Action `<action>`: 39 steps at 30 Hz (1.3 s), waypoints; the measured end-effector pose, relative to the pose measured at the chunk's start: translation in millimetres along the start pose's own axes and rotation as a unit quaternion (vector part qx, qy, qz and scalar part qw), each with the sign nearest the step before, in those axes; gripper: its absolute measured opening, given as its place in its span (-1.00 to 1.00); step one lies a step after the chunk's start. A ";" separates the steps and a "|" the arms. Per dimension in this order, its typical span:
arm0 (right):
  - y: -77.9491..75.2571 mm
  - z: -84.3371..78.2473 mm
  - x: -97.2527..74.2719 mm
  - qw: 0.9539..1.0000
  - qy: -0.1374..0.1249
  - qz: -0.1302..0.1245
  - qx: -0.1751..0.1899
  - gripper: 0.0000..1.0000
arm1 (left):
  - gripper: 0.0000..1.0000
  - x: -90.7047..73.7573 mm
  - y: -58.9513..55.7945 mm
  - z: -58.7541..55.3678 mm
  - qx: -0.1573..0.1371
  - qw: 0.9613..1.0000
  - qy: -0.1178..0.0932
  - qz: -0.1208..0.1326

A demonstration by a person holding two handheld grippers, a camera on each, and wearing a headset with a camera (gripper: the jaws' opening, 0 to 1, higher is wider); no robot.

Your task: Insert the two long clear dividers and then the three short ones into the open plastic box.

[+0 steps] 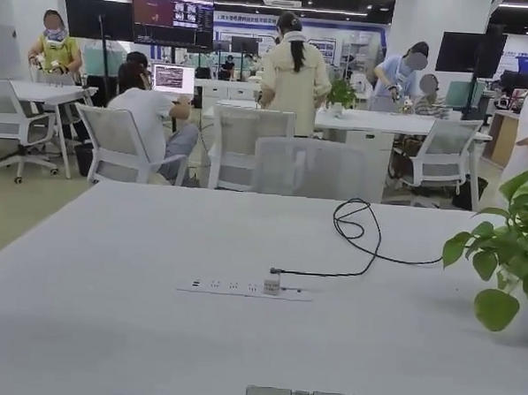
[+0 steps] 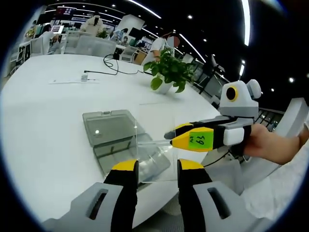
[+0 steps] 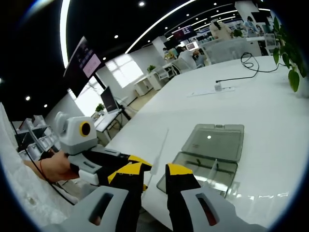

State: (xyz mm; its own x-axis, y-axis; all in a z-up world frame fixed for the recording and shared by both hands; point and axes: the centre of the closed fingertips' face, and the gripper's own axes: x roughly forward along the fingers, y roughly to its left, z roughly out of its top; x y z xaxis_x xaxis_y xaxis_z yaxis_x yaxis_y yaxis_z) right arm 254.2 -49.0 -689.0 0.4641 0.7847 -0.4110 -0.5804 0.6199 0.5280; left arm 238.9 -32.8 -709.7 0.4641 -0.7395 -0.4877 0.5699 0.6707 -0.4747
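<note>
Right gripper (image 2: 170,137) pinches clear divider (image 2: 152,155) by its edge; left gripper (image 2: 158,166) jaws apart just behind it. Risk: sheet pivots in the pinch and misses the slots of the plastic box (image 2: 108,127) ahead.

A: Any readable text?

B: One item. Left gripper view: a green sticker (image 2: 196,139) on the side of the right hand-held gripper (image 2: 172,137), with handwritten digits. Looks like "59", but the first digit is shaky.

A: Background screens?

B: Head view: the hanging monitor (image 1: 171,20) and the laptop screen (image 1: 174,78) both show lines of text, too small to read. The wall sign (image 1: 251,22) behind them has characters, which can't be read either.
</note>
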 end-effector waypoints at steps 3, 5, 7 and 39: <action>-1.7 -3.7 1.0 1.000 0.005 -0.004 0.012 -0.69 | -0.40 0.2 -0.5 -0.1 0.000 1.000 -0.001 -0.002; -1.4 -5.3 1.4 1.000 0.007 -0.006 0.015 -0.75 | -0.40 0.4 -0.6 0.1 -0.001 1.000 -0.002 -0.003; -1.3 -5.5 1.5 1.000 0.007 -0.010 0.023 -0.84 | -0.40 1.0 -0.4 -0.4 0.001 1.000 -0.001 -0.002; -18.2 11.5 5.5 0.995 0.025 -0.064 0.074 -0.87 | 0.06 -13.3 6.1 -14.3 0.077 0.996 0.002 -0.042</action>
State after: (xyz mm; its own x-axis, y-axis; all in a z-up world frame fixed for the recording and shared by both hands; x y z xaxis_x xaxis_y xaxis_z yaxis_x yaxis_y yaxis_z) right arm 275.0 -56.1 -692.3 0.4915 0.7007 -0.5172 -0.4123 0.7103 0.5705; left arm 226.4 -18.1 -716.5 0.4072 -0.7927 -0.4537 0.7047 0.5887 -0.3961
